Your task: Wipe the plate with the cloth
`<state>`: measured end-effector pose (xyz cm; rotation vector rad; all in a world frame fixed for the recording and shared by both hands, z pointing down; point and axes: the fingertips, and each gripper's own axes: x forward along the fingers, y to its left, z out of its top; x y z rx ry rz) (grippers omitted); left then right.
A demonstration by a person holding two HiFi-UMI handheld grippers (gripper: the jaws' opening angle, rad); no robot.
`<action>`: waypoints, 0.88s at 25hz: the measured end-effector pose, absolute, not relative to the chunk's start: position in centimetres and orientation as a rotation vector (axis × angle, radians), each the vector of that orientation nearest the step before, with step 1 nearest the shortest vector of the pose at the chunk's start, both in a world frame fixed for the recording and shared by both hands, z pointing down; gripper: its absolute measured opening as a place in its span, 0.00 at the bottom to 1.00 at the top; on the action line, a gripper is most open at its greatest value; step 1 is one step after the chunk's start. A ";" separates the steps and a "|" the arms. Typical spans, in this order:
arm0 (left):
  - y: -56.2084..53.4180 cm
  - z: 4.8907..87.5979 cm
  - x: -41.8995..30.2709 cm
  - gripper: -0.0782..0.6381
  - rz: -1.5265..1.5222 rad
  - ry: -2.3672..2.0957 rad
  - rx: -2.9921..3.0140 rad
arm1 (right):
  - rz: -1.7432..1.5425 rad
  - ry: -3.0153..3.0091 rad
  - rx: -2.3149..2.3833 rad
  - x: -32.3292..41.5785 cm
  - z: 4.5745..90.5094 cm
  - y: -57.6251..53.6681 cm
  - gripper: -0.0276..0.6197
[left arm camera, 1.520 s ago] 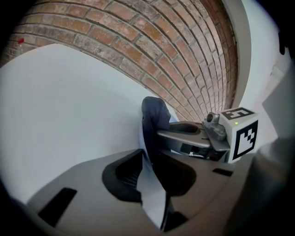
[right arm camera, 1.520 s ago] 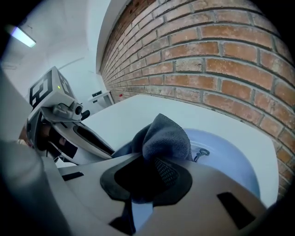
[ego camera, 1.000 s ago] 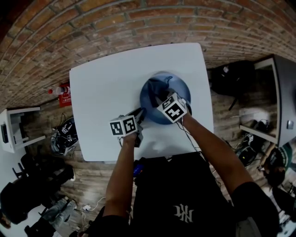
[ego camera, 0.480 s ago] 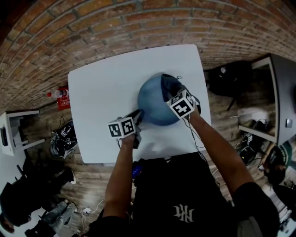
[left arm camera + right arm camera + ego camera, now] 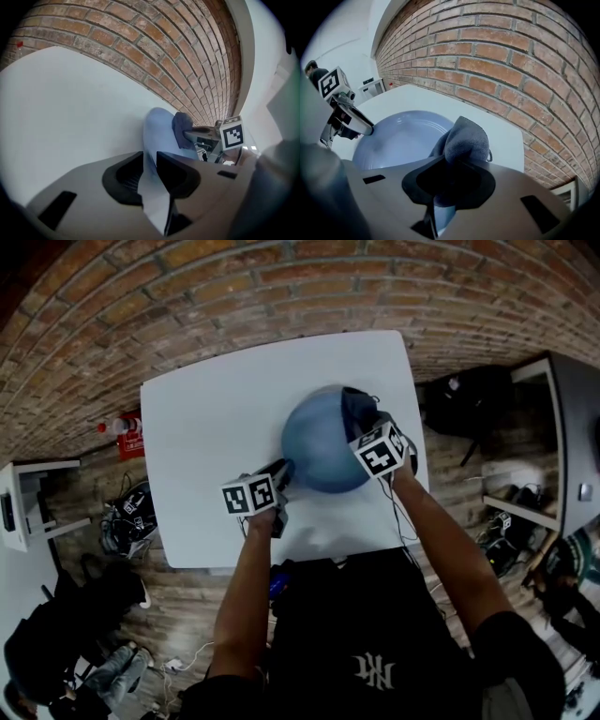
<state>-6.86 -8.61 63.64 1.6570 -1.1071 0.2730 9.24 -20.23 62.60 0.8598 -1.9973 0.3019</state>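
Note:
A round blue plate (image 5: 319,442) lies on the white table (image 5: 216,418). My left gripper (image 5: 281,474) has the plate's near-left rim (image 5: 149,161) between its jaws. They have just been opening a little, but the pads still lie against both faces of the rim. My right gripper (image 5: 367,432) is shut on a bunched dark grey-blue cloth (image 5: 464,138). It holds the cloth down on the plate's right side (image 5: 398,140), close to the rim. The left gripper view shows the cloth (image 5: 182,129) and the right gripper (image 5: 193,136) at the plate's far end.
The table's right edge (image 5: 419,456) runs just beside my right gripper. A brick wall (image 5: 234,287) stands behind the table. A red object (image 5: 127,432) and dark bags (image 5: 131,517) lie on the floor at the left. Another desk (image 5: 562,437) stands at the right.
My right gripper has carried the cloth from the plate's middle rightward to its right rim. The left gripper and the plate have stayed where they were.

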 end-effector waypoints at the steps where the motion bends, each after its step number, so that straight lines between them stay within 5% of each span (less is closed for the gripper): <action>1: -8.7 63.6 -6.8 0.23 0.274 -1.107 1.659 | 0.302 -2.029 0.858 8.7 62.1 -20.0 0.14; 11: -8.7 63.5 -6.7 0.21 0.267 -1.114 1.659 | 0.371 -2.288 0.502 -2.5 59.3 -12.4 0.14; 22: -8.6 63.6 -6.7 0.20 0.270 -1.131 1.648 | 0.303 -2.219 0.325 -5.0 63.0 -9.5 0.14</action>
